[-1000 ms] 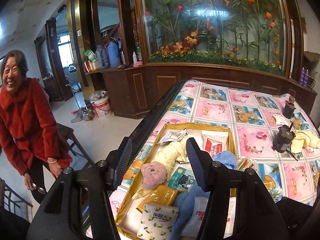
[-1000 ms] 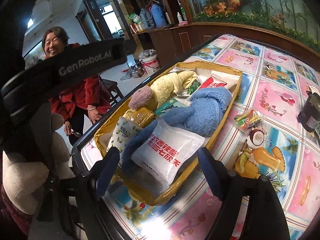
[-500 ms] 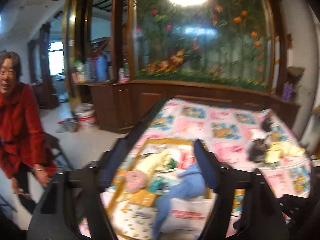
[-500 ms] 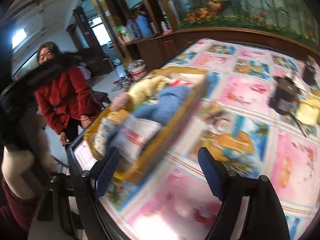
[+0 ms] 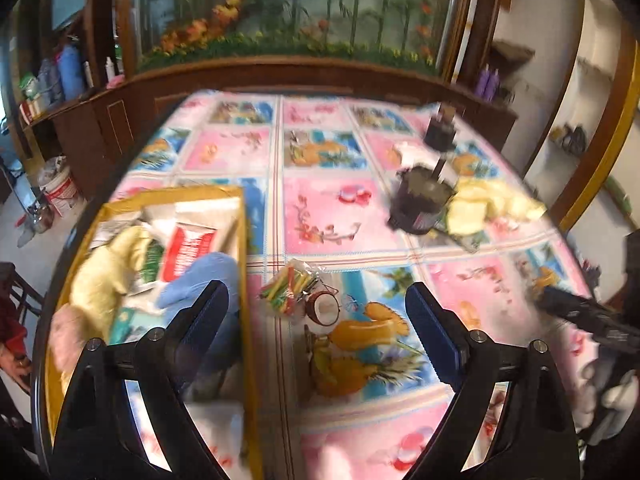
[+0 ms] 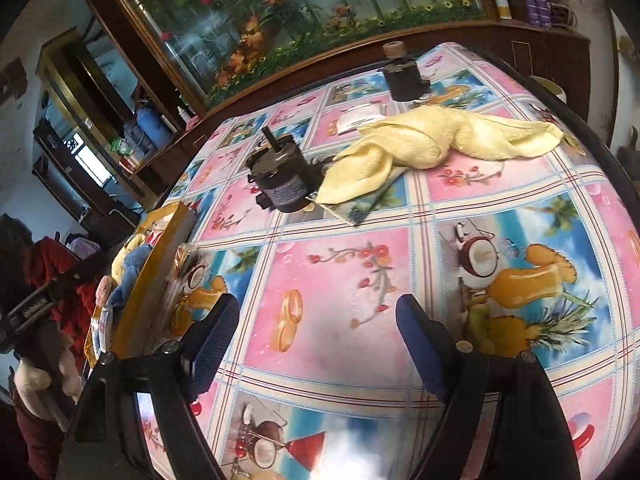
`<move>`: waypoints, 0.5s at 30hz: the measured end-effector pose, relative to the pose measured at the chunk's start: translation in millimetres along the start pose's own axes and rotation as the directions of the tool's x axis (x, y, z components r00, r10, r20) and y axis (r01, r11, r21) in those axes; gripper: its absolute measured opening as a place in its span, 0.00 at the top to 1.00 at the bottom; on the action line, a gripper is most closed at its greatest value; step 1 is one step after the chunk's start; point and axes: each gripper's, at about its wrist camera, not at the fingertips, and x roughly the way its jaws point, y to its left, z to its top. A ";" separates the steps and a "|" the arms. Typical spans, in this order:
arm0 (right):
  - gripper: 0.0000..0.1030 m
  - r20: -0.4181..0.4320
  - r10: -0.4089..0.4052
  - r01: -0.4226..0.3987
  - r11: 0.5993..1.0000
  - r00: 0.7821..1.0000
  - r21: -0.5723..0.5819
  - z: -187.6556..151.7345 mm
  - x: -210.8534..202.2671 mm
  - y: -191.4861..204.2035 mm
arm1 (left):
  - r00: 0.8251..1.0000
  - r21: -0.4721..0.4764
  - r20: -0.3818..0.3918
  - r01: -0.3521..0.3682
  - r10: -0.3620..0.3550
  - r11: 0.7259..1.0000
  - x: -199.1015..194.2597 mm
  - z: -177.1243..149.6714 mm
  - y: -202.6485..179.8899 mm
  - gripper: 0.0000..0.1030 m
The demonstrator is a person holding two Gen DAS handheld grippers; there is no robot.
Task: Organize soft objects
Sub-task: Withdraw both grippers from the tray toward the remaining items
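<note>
A yellow tray (image 5: 243, 240) at the table's left holds soft things: a blue towel (image 5: 200, 280), a yellow plush (image 5: 100, 276), a red-and-white packet (image 5: 188, 248). The tray's edge also shows in the right wrist view (image 6: 160, 264). A pale yellow cloth (image 6: 432, 140) lies spread at the far right of the table, also in the left wrist view (image 5: 484, 204). A small colourful packet (image 5: 290, 288) lies on the tablecloth beside the tray. My left gripper (image 5: 316, 316) is open and empty above the tablecloth. My right gripper (image 6: 316, 328) is open and empty, facing the yellow cloth.
A black motor (image 6: 280, 180) stands touching the yellow cloth's left end; a second dark motor (image 6: 404, 76) stands farther back. A white card (image 6: 358, 116) lies behind the cloth. A wooden cabinet with a flower-painted panel (image 5: 304, 12) stands behind the table. A person in red (image 6: 52, 264) stands at the left.
Both grippers have swung right, away from the tray toward the middle and right of the table. The yellow cloth and motor are now ahead of the right gripper. Both stay open.
</note>
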 end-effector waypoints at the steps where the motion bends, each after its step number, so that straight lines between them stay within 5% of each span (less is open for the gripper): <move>1: 0.22 0.001 0.003 -0.003 1.000 1.000 0.012 0.6 -1.9 -5.8 | 1.000 0.021 -0.020 -0.006 0.006 1.000 12.6 1.9 -3.4 0.12; 4: 0.22 0.007 0.012 -0.012 0.999 1.000 0.032 0.2 -4.5 -15.6 | 0.995 0.060 -0.088 -0.046 0.051 0.997 48.5 8.3 -7.4 0.16; 10: 0.22 0.026 0.012 -0.014 0.997 1.000 0.077 6.8 -12.7 -42.7 | 0.968 0.110 -0.240 -0.046 0.071 0.993 81.1 1.5 -12.3 0.62; 13: 0.21 0.045 0.004 -0.010 0.992 0.999 0.129 15.4 -17.3 -57.7 | 0.966 0.123 -0.258 0.027 0.005 0.992 77.6 -5.1 -19.8 0.77; 15: 0.21 0.058 0.008 -0.017 0.987 0.998 0.159 23.1 -19.1 -66.4 | 0.963 0.108 -0.265 0.082 -0.051 0.991 72.3 -7.6 -25.5 0.77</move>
